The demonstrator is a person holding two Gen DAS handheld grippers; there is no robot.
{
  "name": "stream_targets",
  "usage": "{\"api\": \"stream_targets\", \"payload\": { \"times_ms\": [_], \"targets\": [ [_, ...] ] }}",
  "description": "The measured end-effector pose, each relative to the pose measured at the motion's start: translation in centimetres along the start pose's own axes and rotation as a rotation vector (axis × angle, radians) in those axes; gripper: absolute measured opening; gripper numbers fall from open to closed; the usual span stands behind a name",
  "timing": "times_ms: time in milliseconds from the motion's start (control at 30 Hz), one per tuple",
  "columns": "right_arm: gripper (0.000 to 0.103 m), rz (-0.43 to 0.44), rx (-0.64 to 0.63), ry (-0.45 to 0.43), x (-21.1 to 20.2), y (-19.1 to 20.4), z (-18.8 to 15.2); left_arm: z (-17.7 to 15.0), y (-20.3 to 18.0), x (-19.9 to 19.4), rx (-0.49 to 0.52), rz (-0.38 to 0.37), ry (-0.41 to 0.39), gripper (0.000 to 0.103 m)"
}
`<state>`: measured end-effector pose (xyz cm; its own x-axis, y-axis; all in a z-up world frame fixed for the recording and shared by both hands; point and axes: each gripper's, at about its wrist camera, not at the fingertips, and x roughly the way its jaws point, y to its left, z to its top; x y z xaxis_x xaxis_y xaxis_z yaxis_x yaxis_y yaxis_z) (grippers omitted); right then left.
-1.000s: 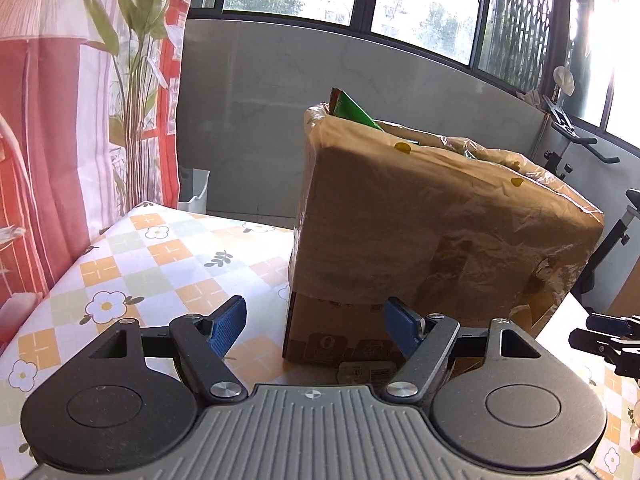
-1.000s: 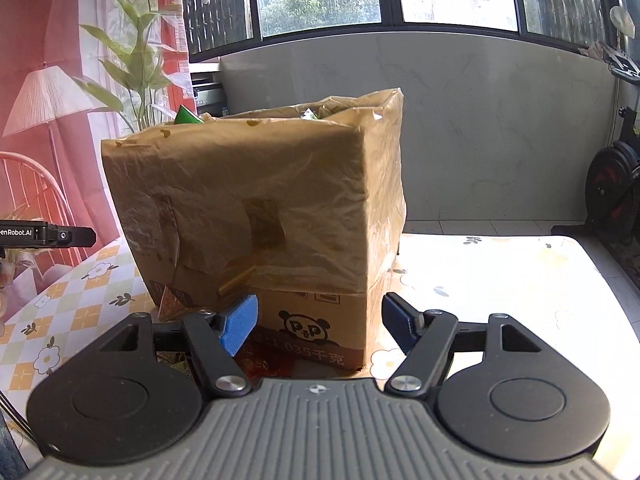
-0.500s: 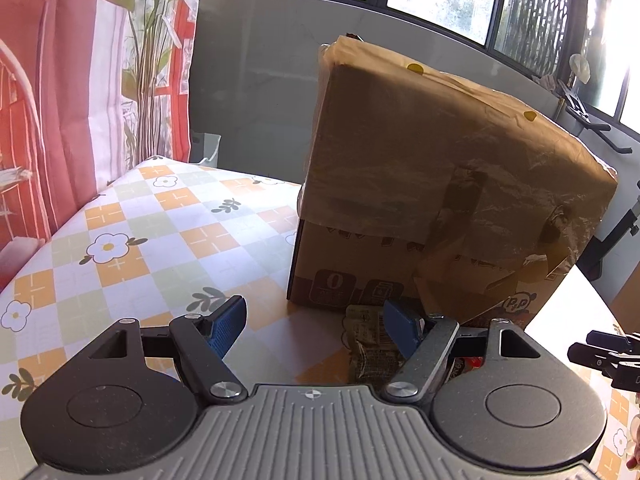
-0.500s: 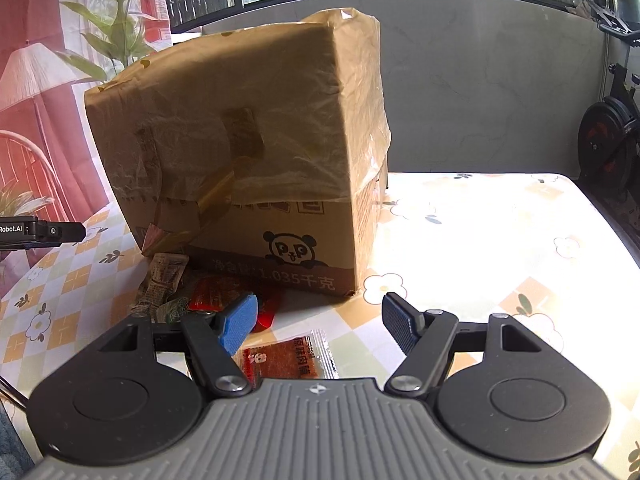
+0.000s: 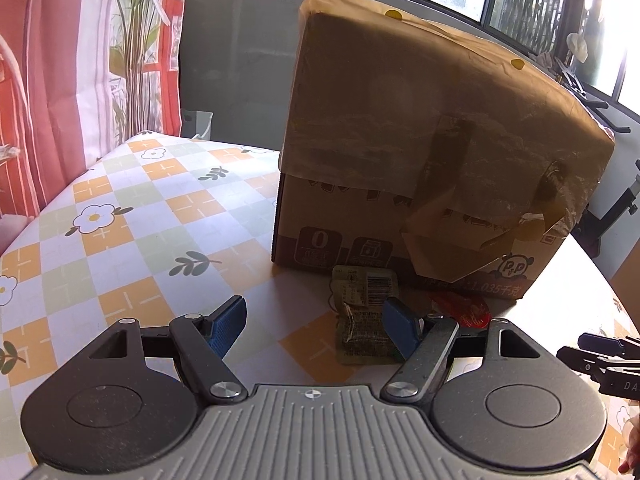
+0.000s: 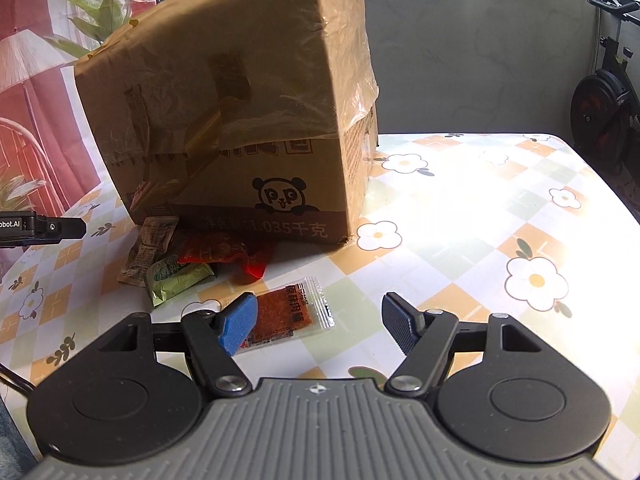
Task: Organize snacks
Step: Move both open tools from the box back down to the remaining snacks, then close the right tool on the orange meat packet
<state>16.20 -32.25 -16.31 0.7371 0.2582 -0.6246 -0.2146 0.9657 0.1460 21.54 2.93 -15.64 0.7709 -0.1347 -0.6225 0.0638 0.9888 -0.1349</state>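
A tall cardboard box (image 5: 420,184) wrapped in brown tape stands on the flowered tablecloth (image 5: 132,216); it also shows in the right wrist view (image 6: 248,120). Small snack packets lie at its foot: an olive packet (image 5: 362,316) and a red one (image 5: 464,310). The right wrist view shows the olive packet (image 6: 150,250), a green packet (image 6: 176,278), the red packet (image 6: 224,250) and a clear packet of orange-brown jerky (image 6: 290,312). My left gripper (image 5: 312,328) is open and empty, low over the table. My right gripper (image 6: 320,324) is open and empty, with the jerky packet between its fingers.
Red striped curtain and a plant (image 5: 132,40) stand left of the table. An exercise bike (image 6: 600,108) stands beyond the table's right edge. The left gripper's side (image 6: 40,228) shows at the left of the right wrist view.
Both grippers have dropped lower and tilted down towards the table. The box top left view, and the snack packets at its foot came into view.
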Motion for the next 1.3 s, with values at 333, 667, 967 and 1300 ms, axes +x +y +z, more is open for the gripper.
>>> {"api": "stream_targets", "payload": {
  "times_ms": [333,667,967,1300],
  "targets": [
    [0.072,0.005,0.004,0.02,0.2,0.0,-1.1,-0.7,-0.1,-0.1,-0.001,0.002,0.012,0.077],
    [0.072,0.0,0.036,0.046,0.8,-0.6,-1.1,-0.9,0.2,0.3,-0.011,0.011,0.03,0.077],
    [0.072,0.094,0.023,0.11,2.4,2.1,-0.5,-1.0,0.5,0.4,-0.019,0.021,0.029,0.077],
    [0.073,0.116,0.133,0.17,5.5,2.8,2.1,-1.2,0.3,0.1,-0.013,0.021,0.023,0.077]
  ]
}}
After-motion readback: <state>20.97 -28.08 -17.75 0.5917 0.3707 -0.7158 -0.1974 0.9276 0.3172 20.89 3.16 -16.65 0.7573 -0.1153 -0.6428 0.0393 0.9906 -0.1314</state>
